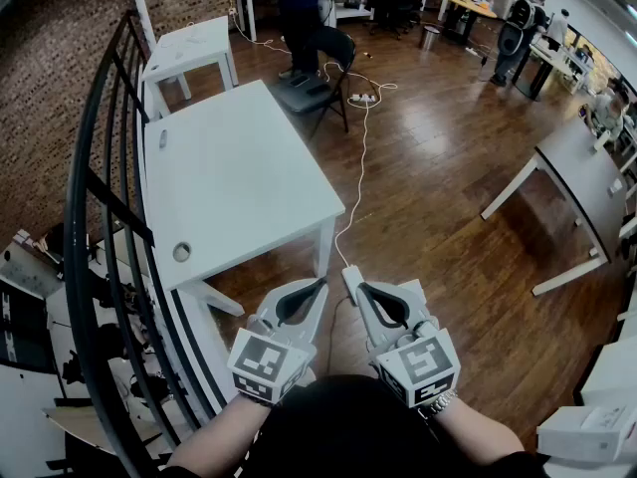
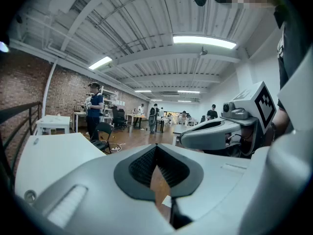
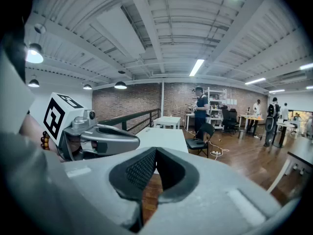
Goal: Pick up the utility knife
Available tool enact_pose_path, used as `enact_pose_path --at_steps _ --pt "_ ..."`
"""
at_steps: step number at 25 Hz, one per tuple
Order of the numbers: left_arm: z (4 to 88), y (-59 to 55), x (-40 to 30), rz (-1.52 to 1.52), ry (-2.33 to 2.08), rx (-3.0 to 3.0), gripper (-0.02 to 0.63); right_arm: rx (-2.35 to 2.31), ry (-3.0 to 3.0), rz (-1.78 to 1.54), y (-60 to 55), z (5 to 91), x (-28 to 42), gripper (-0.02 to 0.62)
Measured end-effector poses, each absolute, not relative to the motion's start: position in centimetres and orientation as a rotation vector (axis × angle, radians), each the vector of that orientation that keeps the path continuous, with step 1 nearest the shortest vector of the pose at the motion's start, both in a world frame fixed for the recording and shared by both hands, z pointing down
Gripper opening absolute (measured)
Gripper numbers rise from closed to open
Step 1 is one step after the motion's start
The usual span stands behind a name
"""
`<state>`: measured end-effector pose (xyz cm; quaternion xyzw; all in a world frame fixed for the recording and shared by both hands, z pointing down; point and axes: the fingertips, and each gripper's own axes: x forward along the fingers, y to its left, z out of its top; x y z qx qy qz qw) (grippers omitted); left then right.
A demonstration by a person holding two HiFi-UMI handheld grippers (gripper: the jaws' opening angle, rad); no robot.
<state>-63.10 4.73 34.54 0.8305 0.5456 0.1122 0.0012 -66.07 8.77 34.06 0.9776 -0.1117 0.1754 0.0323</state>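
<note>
though the knife cannot be made out for certain, a small grey thing [image 1: 162,137] lies on the white table [image 1: 249,187] near its 9 o'clock edge, too small to identify. the left gripper [image 1: 323,285] and right gripper [image 1: 360,287] sit side by side at 6 o'clock in the head view, just apart, tips aimed toward 12 over the wood floor [image 1: 448,217]. the table stands at 11 o'clock from them, and the grey thing is well apart from both. in its own view the left gripper's jaws are pressed together at the tips, with nothing between them. the right gripper's jaws are likewise pressed together and empty. a white cable [image 1: 360,167] runs down the floor from 12 o'clock and ends near the tips. a chair [image 1: 318,88] stands at the table's far end.
</note>
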Motion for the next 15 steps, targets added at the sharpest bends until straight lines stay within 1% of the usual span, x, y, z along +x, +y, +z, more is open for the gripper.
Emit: enact_pose_path --at_steps 9,15 --pt "36.0 10.5 -63.2 0.383 1.822 2.541 0.015 3.062 -0.186 0.533 15.5 35.0 -66.4 -0.008" --pt "36.0 13.6 -56.1 0.400 1.809 2.596 0.015 3.095 -0.241 0.512 18.5 35.5 -59.1 -0.008"
